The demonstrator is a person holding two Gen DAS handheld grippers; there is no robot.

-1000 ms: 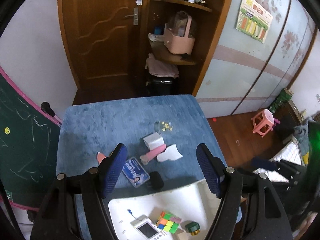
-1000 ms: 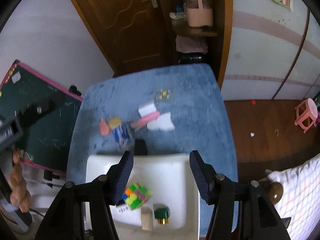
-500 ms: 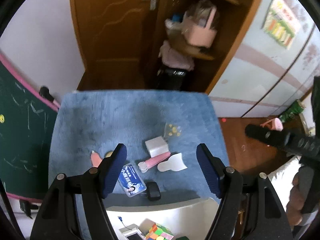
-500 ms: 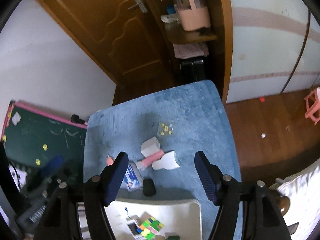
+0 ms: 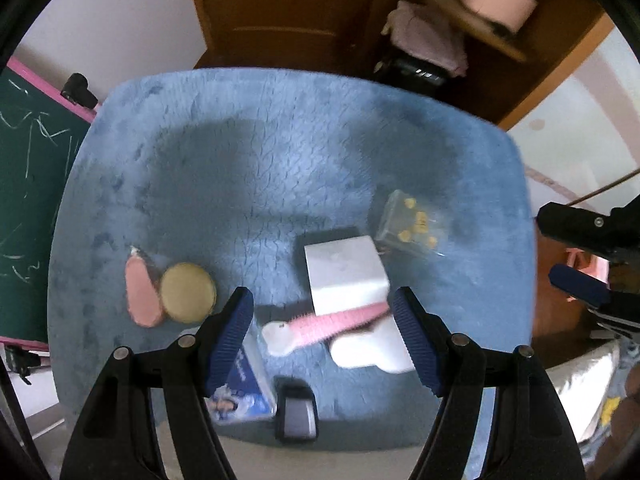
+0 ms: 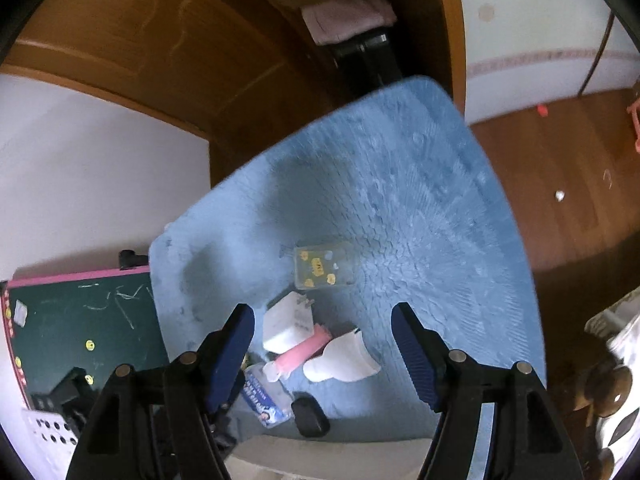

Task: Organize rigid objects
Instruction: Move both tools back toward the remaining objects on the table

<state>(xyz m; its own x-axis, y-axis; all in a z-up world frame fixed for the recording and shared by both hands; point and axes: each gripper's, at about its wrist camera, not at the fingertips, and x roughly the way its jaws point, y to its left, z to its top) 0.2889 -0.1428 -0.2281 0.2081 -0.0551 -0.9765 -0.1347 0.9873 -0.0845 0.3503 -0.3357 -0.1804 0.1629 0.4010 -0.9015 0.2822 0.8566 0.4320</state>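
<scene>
Left gripper point(image 5: 322, 334) agape, empty; right point(image 6: 322, 340) likewise

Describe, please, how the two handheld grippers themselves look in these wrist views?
The left gripper and right gripper look alike: each has two matte black angular arms with silver rivet-like pins at the joints, ending in dark blue, finely ribbed fingers. No cables or markings are visible on them. No sleeve can be made out in either view.

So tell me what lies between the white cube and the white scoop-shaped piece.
The pink comb lies between the white cube and the scoop-shaped piece, slanting across; both wrist views show it.
</scene>
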